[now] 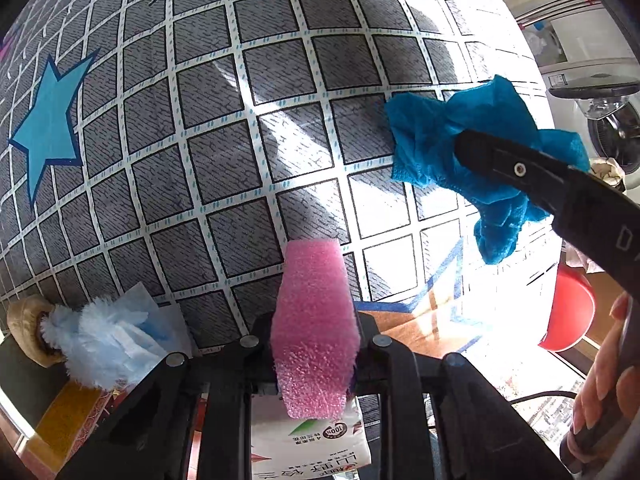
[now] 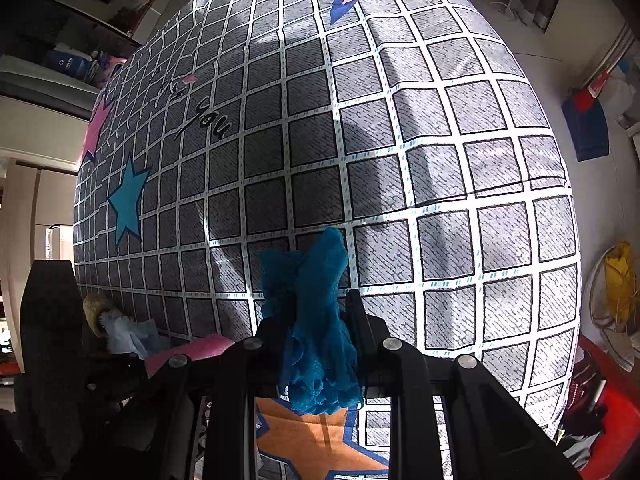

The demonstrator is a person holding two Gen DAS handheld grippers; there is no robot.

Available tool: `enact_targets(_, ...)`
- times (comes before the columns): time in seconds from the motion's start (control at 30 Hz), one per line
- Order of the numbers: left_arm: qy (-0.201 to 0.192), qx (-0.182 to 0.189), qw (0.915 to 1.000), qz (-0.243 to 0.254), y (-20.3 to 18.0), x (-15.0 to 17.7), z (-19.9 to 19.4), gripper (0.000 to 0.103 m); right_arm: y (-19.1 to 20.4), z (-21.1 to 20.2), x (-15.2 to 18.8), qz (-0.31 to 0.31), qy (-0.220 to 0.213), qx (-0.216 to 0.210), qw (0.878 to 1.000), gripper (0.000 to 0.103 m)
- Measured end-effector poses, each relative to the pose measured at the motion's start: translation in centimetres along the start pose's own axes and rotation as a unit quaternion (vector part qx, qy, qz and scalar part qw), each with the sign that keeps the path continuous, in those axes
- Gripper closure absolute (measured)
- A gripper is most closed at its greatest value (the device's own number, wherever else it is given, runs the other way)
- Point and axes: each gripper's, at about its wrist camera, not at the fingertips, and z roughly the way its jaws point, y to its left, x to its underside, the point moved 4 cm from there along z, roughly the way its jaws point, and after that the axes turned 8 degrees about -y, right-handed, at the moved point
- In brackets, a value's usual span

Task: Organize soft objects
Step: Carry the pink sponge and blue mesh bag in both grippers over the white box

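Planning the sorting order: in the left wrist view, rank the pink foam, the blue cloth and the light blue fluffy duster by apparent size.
1. blue cloth, partly hidden by the right gripper.
2. pink foam, though it is nearest the camera in the left gripper, so unsure against the cloth.
3. light blue fluffy duster.

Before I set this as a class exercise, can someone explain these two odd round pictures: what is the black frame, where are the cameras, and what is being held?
Each picture comes from a fisheye camera on a hand-held two-finger gripper, looking along its jaws. The left gripper pinches a pink foam sponge block. The right gripper pinches a crumpled teal cloth, also visible from the left camera. Below lies a bed sheet with grey checks and coloured stars. At its edge sit a fluffy pale blue duster and a white tissue pack.
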Motion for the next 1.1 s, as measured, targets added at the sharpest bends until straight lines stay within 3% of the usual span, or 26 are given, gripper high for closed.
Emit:
enact_targets(0.17, -0.078, -0.025, 0.9965, 0.015, -0.4, -0.5, -4.6, 0.080, 0.4, -1.8, 0.6, 0.000, -0.012, 0.000, 1.000, 0.078)
enact_targets(0.33, -0.126, -0.035, 0.9907, 0.036, -1.1, 0.7, -8.1, 0.080, 1.0, -3.7, 1.7, -0.001, -0.017, -0.002, 1.000, 0.078)
enact_targets(0.73, -0.183, -0.027, 0.9810, 0.059, 1.5, 5.8, -11.2, 0.080, 5.3, -6.4, 5.3, -0.027, -0.015, 0.003, 1.000, 0.078)
enact_targets(1.1, -0.231, -0.030, 0.9726, 0.006, 6.5, 10.6, -15.7, 0.080, 11.8, -8.2, 7.9, -0.070, -0.030, -0.004, 0.997, 0.078)
